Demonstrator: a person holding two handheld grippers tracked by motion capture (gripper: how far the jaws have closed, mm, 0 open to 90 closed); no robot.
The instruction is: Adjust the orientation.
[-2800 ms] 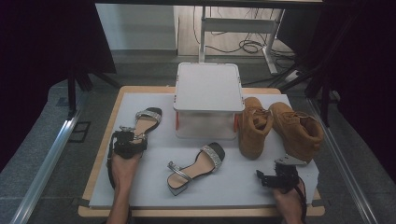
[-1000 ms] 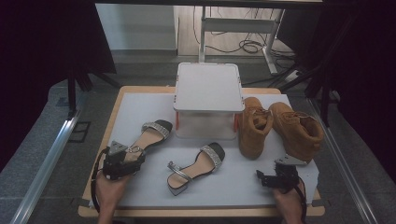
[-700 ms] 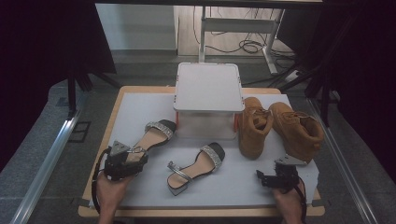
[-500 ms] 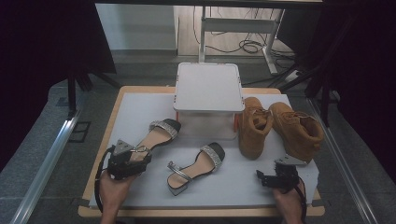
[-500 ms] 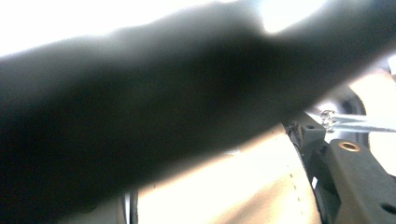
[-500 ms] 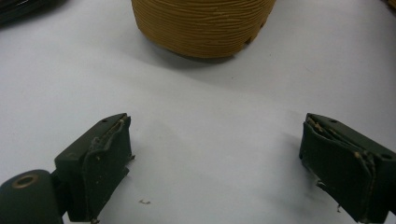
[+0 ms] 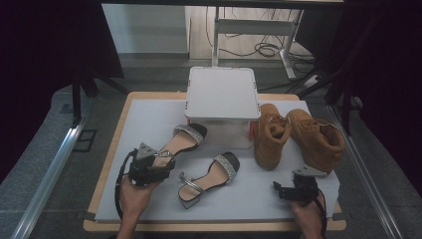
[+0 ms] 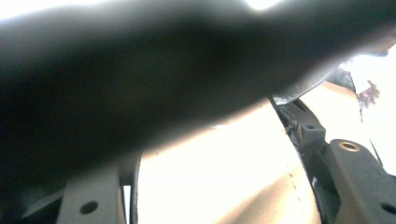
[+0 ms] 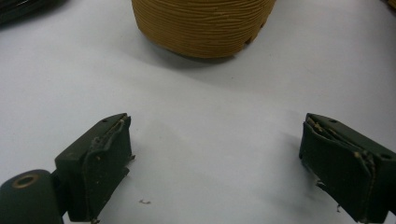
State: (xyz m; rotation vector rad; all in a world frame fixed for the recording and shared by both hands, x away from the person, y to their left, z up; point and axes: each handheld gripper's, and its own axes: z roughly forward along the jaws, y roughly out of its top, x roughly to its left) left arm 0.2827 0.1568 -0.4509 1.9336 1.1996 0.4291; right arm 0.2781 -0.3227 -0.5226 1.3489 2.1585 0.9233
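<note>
A: Two sandals: one (image 7: 180,141) clamped at its heel in left gripper (image 7: 158,167), mid-mat (image 7: 149,112); other (image 7: 208,177) beside it.
B: White box (image 7: 222,94) lidded, at far edge; boots (image 7: 297,134) right. Right gripper (image 7: 279,188) wide open, empty.

The held sandal (image 7: 180,142) lies between the left jaws, the second sandal (image 7: 209,177) just right of them; one boot (image 9: 201,25) stands ahead of the right jaws.

There were two sandals (image 7: 183,141) (image 7: 209,177) on the left, two tan boots (image 7: 269,134) (image 7: 317,138) on the right and one white box (image 7: 221,94) at the far side
</note>
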